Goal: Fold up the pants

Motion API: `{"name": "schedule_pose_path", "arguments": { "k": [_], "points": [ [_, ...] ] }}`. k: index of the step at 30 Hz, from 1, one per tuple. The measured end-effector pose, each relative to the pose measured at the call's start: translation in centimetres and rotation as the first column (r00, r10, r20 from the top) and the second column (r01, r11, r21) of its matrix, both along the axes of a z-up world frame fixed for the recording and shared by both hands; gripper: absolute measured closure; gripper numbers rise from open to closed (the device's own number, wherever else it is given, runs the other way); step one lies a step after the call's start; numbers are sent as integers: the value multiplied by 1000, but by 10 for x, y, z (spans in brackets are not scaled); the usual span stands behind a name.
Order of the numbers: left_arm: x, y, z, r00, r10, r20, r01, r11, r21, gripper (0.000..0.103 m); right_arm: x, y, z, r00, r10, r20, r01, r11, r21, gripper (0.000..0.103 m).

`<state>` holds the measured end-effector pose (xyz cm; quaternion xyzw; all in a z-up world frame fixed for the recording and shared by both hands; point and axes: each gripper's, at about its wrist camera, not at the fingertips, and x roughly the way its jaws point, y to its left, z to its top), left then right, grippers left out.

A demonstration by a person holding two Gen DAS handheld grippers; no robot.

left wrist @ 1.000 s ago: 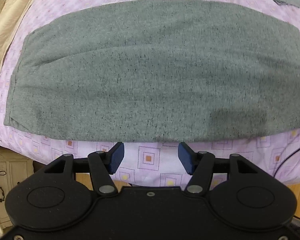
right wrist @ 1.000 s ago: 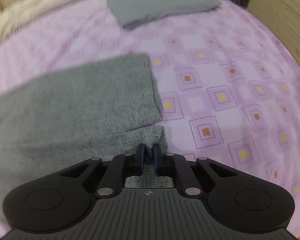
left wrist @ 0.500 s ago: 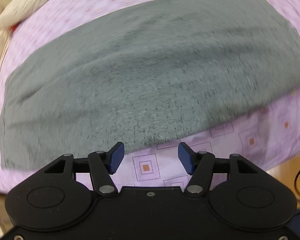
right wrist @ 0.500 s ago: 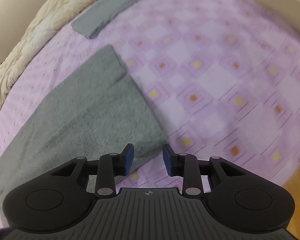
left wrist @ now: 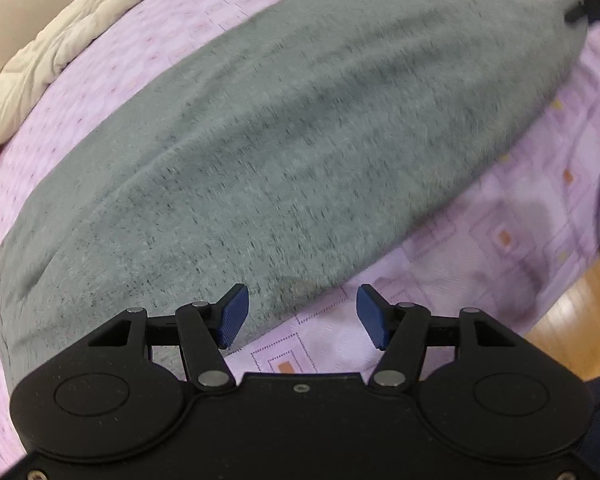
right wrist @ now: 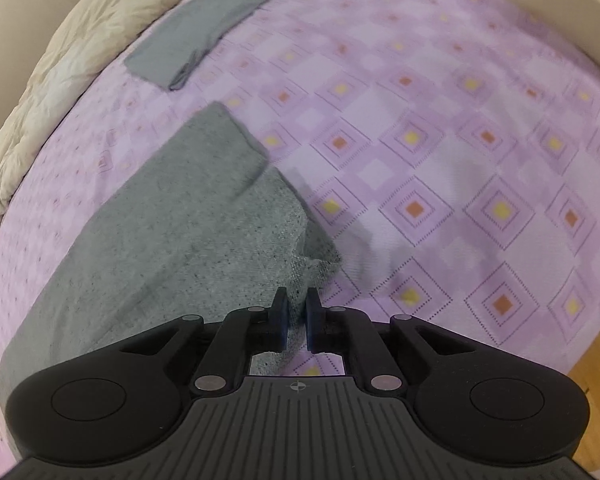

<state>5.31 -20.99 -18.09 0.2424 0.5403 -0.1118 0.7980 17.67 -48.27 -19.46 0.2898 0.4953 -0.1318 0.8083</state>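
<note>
Right wrist view: our right gripper (right wrist: 296, 312) jaws are closing, pinched on the near hem corner of the grey pants (right wrist: 172, 240), cloth between the pads and lifted a bit off the purple bedsheet (right wrist: 440, 168). Pants lie long and flat on the sheet, legs already stacked one on the other, so we judge the lengthwise fold done; cross folds still left. Another folded grey garment (right wrist: 212, 24) sits further back near the cream duvet (right wrist: 60, 80), prob. a finished one.

Left wrist view: left gripper (left wrist: 300, 316) jaws apart, nothing in them, hovering over the near edge of the pants (left wrist: 300, 140), not gripping yet.

Vs 1 s ago: right jaws opened, shifted along the hem, re-clamped. Left came down closer, view rolled, pants now run diagonal. Opening unchanged.
</note>
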Motion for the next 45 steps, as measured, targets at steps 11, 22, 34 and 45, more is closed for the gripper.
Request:
{"name": "schedule_pose_path", "arguments": {
  "k": [11,22,34,45],
  "points": [
    [25,7,-11,997,-20,-69,17,998,-53,98,3,6,9,999,39,-10,-40,998,-54,95],
    [-1,10,4,991,-48,-122,43,998,-48,93,-20,4,-19,991,43,-124,-63,985,-160,95],
    [7,39,48,980,193,-50,-198,973,-122,75,-34,13,0,997,77,-13,-77,969,-235,78],
    [9,132,49,858,508,-77,-513,855,-82,75,-16,77,-4,940,341,22,-315,890,-330,78]
  ]
}}
